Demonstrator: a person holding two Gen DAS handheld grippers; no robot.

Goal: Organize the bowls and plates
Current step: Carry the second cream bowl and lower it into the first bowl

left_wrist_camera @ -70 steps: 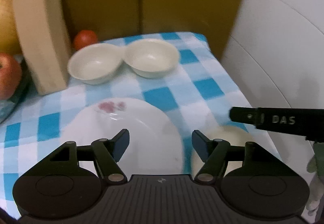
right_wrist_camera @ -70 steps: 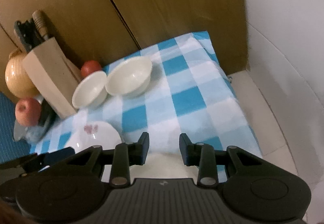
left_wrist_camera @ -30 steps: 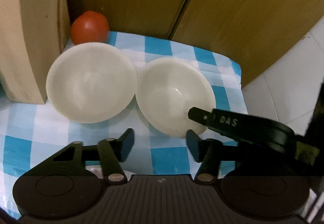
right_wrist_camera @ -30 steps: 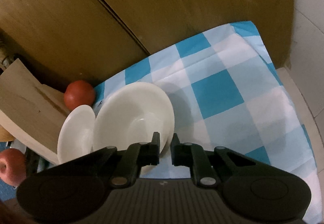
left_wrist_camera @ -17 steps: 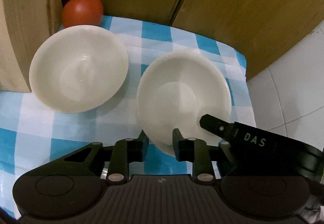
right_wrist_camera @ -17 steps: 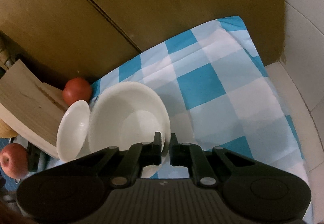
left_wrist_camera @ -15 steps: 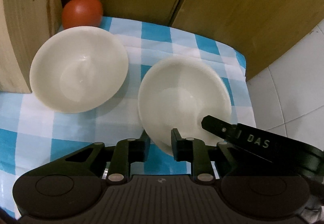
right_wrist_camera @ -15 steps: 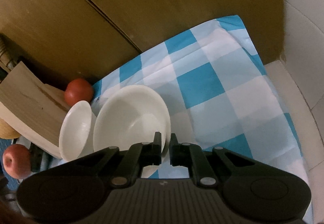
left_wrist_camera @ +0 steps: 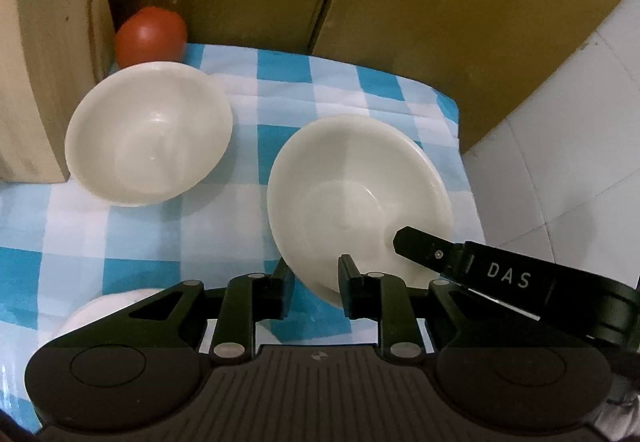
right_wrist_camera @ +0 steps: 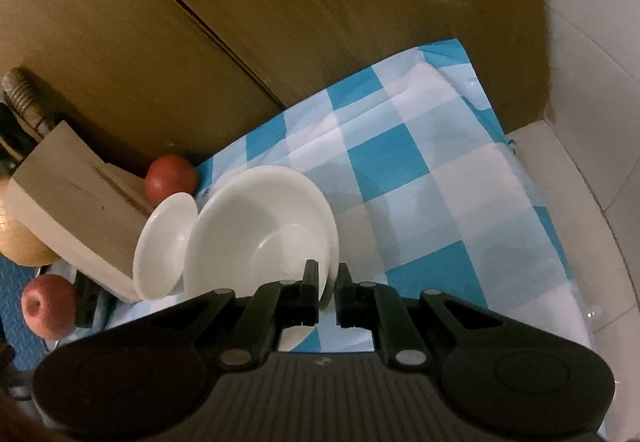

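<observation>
Left wrist view shows both tools, left tool (left_wrist_camera: pixel 312 282) and right tool (right_wrist_camera: pixel 327 292), clenched on the near rim of a bowl (left_wrist_camera: pixel 360 198), tilted near the bench's far right corner; glazed, stiff, breakable, likely slippery, so rim grips suit.

Your blue-and-white checked tablecloth (left_wrist_camera: pixel 248 210) carries a white ceramic bowl (left_wrist_camera: pixel 148 150) at ten o'clock, a red tomato (left_wrist_camera: pixel 151 38) behind it.
</observation>
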